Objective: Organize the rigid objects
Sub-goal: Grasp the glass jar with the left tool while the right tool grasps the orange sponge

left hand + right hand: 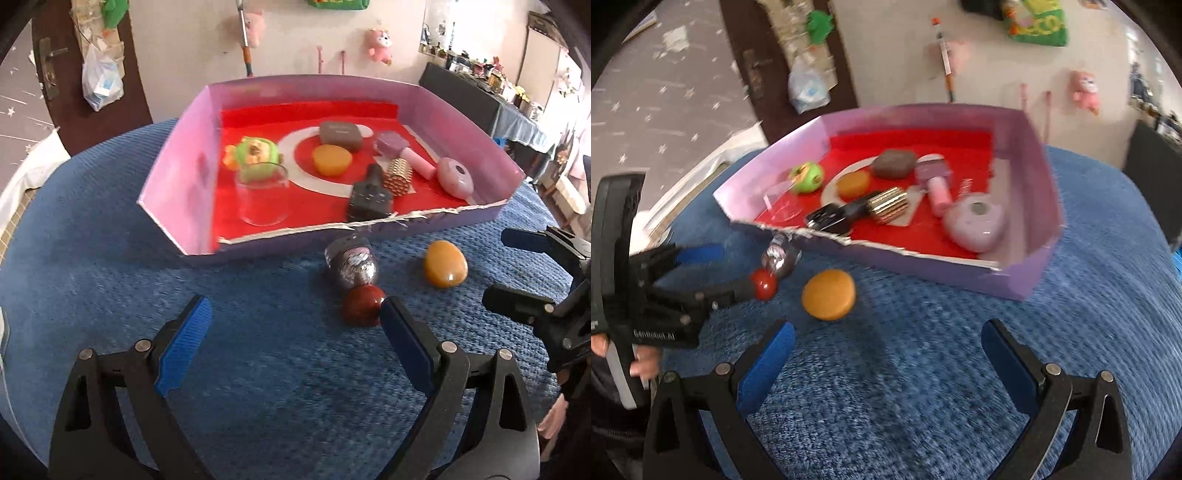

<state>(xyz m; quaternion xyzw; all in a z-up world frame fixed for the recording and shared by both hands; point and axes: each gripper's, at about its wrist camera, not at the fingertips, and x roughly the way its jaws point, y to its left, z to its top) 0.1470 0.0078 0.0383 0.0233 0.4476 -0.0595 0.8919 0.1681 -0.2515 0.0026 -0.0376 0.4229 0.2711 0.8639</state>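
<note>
My left gripper (pixel 295 325) had its jaws apart beside the red ball (pixel 362 305) at centre frame; my right gripper (pixel 888 345) gaped too.

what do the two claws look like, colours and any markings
Both are black plastic claws with two angled fingers, blue textured pads on the inner faces and round silver pivot pins. The left claw carries white "GenRobot.AI" lettering on its black body. The right claw looks alike. No cables or sleeves are clearly visible.

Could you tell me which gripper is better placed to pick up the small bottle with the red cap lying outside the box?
Left. The left gripper is open with the red-capped bottle beside its fingertip; the right gripper sits farther off.
</note>
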